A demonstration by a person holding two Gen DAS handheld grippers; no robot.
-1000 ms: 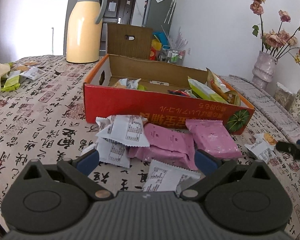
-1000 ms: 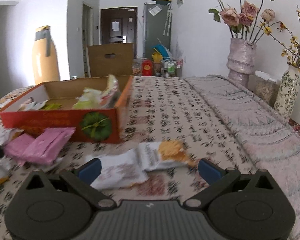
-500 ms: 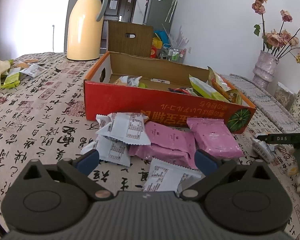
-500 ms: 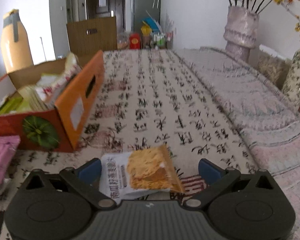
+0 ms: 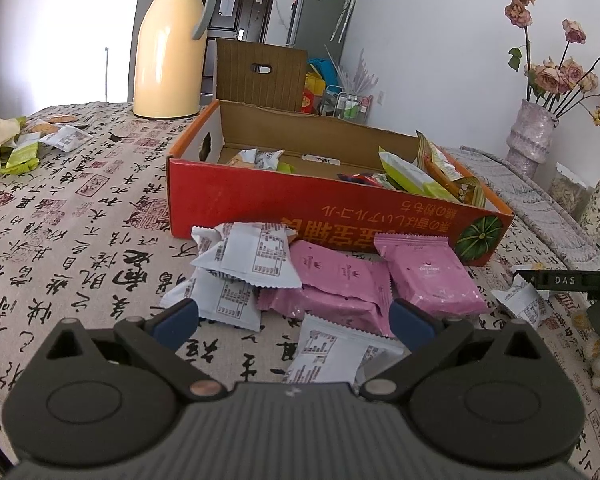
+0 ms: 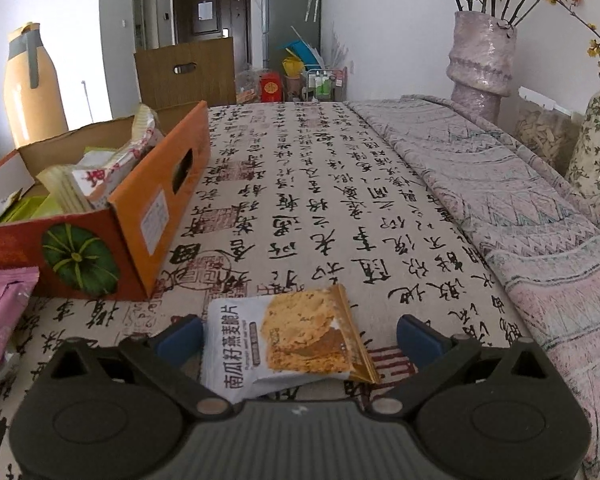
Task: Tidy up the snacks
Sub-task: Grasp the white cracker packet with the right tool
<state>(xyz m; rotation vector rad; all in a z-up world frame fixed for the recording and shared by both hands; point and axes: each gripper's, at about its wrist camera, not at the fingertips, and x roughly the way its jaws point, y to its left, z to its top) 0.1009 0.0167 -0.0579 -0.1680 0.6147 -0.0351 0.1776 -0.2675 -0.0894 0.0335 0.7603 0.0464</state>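
My right gripper (image 6: 298,334) stood with its jaws spread wide, the oat-crisp packet (image 6: 288,344) lying flat on the calligraphy tablecloth (image 6: 340,208) between the blue fingertips (image 6: 414,336); whether the 9 o'clock pad touched the packet's edge I could not tell. The red-and-orange cardboard box (image 6: 156,208) sat at my 10 o'clock, near but apart from the packet, with snack packs standing inside it.

My left gripper (image 5: 294,320) was likewise spread and held nothing. At its 12 o'clock lay a loose heap of white wrappers (image 5: 256,256) and pink wrappers (image 5: 432,276), overlapping one another just before the box's red front wall (image 5: 284,200). One white pack (image 5: 324,356) lay nearest, between the jaws. A cream thermos (image 5: 168,48) stood well beyond at 11 o'clock, and a vase of dried roses (image 5: 530,136) at 2 o'clock.
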